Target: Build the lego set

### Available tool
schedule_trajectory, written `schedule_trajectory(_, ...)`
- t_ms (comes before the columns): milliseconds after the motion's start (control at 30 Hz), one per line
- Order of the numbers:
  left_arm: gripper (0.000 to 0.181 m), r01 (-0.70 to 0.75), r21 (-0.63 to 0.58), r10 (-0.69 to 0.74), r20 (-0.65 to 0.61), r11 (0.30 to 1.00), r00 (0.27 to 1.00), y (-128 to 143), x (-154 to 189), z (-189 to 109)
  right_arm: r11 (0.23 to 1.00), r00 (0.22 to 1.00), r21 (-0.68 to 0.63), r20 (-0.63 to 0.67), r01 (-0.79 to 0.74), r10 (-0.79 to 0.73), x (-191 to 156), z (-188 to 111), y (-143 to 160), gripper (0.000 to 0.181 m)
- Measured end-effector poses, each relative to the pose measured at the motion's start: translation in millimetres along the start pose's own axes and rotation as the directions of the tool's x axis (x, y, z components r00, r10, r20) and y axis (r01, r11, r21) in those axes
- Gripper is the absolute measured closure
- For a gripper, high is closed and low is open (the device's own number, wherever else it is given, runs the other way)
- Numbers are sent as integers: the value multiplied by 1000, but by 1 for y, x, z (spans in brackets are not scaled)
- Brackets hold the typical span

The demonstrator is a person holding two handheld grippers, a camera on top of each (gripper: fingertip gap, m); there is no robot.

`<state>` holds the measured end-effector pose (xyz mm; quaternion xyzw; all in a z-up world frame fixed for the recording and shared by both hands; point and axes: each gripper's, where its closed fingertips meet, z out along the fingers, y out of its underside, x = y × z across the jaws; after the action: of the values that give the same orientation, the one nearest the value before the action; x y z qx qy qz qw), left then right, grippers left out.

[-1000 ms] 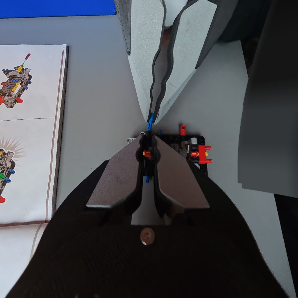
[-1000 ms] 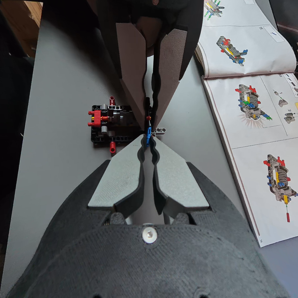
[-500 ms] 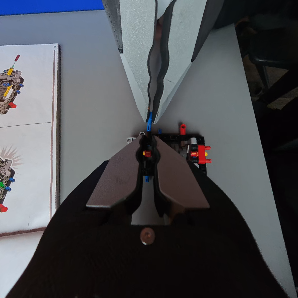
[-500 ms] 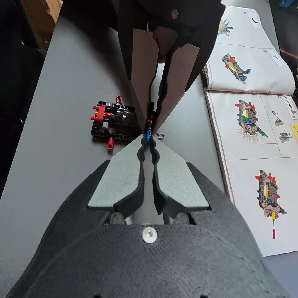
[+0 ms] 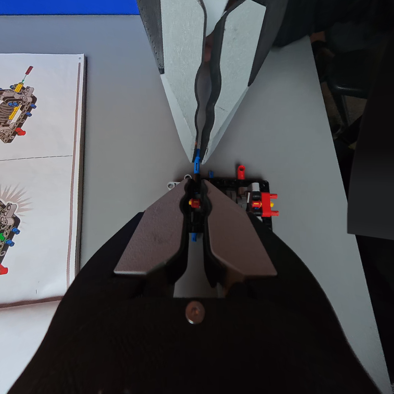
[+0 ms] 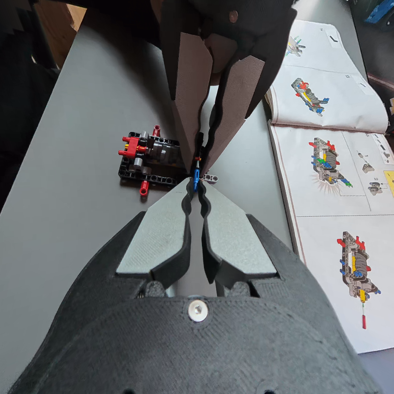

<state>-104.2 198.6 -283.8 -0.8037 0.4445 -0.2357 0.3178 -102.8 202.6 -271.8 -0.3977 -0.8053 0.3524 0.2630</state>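
No box, tray or other container shows in either view; the parts lie bare on the grey tabletop (image 6: 74,213).

The left claw (image 5: 197,185), with brown fingers on a black body, reaches forward and is clamped on a thin black assembly (image 5: 197,211) held upright between its tips. That assembly carries a small red-and-yellow piece at mid height and a blue peg at its near end. The right claw (image 6: 195,187), with light grey fingers, comes in from the opposite side so that the two claws meet tip to tip. It is pinched tight on a blue pin (image 6: 196,180), whose free end points at the top of the black assembly and touches or nearly touches it; whether it is seated I cannot tell.

Just beyond and to the side of the meeting tips lies the partly built model (image 6: 149,162), a black rectangular frame with dark grey parts inside, a red block at one end and a red connector sticking out on each long side. It rests flat on the tabletop, close beside the left claw. A small light grey beam (image 6: 210,177) lies just beside the tips on the other side.

An open instruction booklet (image 6: 330,191) with coloured build drawings lies near the claws, on the side opposite the frame.
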Motion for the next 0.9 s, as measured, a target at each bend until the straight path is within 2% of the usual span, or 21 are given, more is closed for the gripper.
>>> schedule_trajectory(267,176,-13,-10,13,6,1000,1000,-1,2,1,997,997,1,1,78,-78,-1,-2,-4,180)
schedule_trajectory(700,176,10,6,-10,20,1000,1000,1,-2,-1,993,997,101,56,-62,57,2,1,-4,181)
schedule_trajectory(900,176,12,13,-13,4,1000,1000,2,-1,-2,990,995,125,88,-61,50,-1,3,-2,181)
